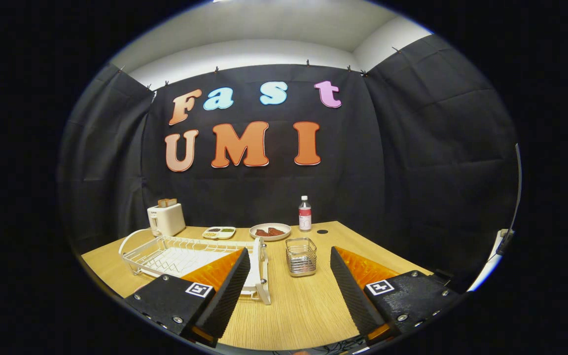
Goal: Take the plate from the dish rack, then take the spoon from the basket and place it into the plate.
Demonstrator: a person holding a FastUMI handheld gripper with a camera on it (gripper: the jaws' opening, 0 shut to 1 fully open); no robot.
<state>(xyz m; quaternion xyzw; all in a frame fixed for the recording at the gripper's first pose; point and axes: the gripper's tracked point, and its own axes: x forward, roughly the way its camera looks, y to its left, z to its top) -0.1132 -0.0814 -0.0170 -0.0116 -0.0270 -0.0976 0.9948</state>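
gripper (pixel 289 276) held spread, empty | dish rack (pixel 165 249) partly hidden behind left finger | risk: wires snagged; basket (pixel 301 256) toppled

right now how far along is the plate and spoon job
Nothing looks done yet. The gripper is open and empty above the wooden table, its fingers apart. The white dish rack lies partly behind one finger, and I cannot make out the plate in it. The wire basket stands just ahead between the fingers; a spoon inside is not discernible. Both pickups and the placement remain.
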